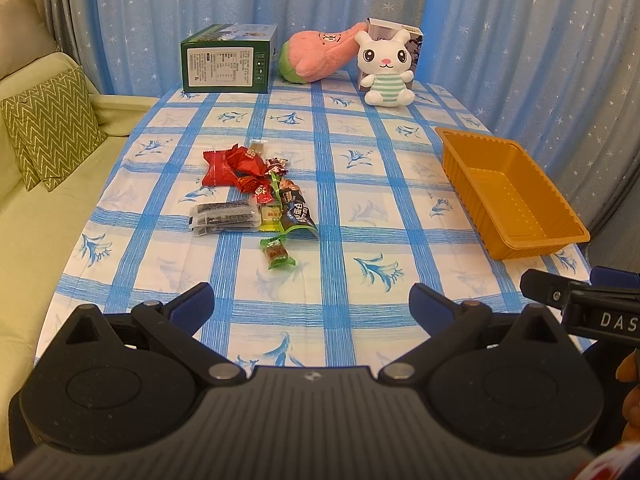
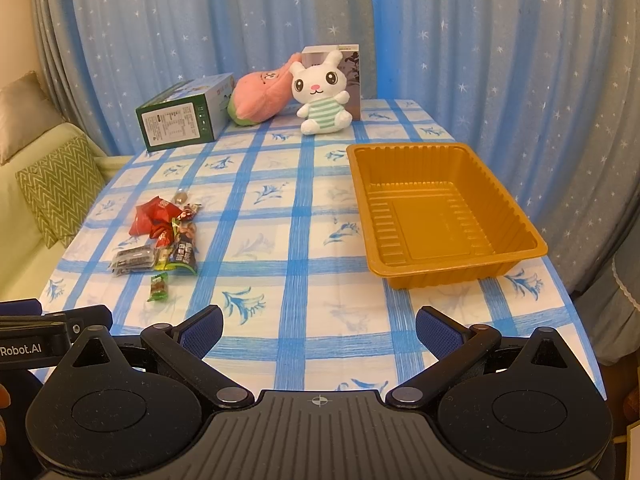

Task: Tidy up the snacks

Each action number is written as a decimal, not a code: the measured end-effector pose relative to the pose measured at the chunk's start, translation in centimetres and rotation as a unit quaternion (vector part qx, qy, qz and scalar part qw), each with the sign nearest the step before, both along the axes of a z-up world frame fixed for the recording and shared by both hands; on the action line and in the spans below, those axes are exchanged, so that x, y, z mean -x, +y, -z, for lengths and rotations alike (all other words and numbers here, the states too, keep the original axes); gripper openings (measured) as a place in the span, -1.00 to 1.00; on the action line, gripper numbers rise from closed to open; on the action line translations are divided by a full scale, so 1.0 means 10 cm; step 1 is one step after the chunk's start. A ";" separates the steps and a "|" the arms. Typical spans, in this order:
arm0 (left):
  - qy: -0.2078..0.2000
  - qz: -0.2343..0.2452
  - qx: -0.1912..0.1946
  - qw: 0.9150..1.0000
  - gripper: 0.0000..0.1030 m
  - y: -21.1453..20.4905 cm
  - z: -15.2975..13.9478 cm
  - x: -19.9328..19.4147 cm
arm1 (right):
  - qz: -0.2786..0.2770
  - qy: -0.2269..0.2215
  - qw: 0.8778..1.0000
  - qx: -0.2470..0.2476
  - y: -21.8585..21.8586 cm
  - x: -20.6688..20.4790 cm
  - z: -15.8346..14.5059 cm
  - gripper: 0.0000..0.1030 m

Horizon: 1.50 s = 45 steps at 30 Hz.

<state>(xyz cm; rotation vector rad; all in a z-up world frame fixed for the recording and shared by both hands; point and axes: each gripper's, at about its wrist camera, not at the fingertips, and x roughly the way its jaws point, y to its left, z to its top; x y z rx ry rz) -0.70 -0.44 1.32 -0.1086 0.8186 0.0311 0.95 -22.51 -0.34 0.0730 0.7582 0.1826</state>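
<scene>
Left wrist view shows the snacks (image 1: 256, 196) as a loose heap of small wrapped pieces toward the left edge of the worktop (image 1: 344, 216): crinkled red packets at the far side of the heap, two dark bars in clear wrap side by side at its near left, a dark pouch at its near right, a yellow sweet between them, and one green-wrapped candy (image 1: 277, 254) lying apart, nearer the front edge. An exact count of the red pieces cannot be made, since they overlap.

One orange tray (image 2: 440, 208) with ribbed walls sits by the right edge, hollow side up, well apart from the heap. Along the far edge stand one green box (image 1: 226, 62), one pink plush (image 1: 316, 54), one white rabbit toy (image 1: 386, 70) and, behind the rabbit, one upright carton (image 1: 414, 42). Nothing lies between the heap and the tray except checked cloth.

Both tools hover over the front edge, empty: the left hand-held gripper (image 1: 311, 308) and the right hand-held gripper (image 2: 319, 330) each have blue-padded fingers spread wide.
</scene>
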 end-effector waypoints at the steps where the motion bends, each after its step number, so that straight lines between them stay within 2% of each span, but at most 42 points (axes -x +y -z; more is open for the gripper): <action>1: 0.000 0.000 0.000 1.000 1.00 0.00 0.00 0.00 | 0.000 0.000 1.000 0.000 0.00 0.00 0.00 0.99; 36: 0.001 -0.001 0.004 1.000 0.99 0.03 0.05 0.04 | 0.001 -0.001 1.000 -0.002 0.00 0.01 0.04 0.99; 45: 0.002 -0.022 0.010 1.000 0.99 0.32 0.14 -0.05 | -0.017 -0.005 1.000 -0.005 0.17 -0.01 0.17 0.99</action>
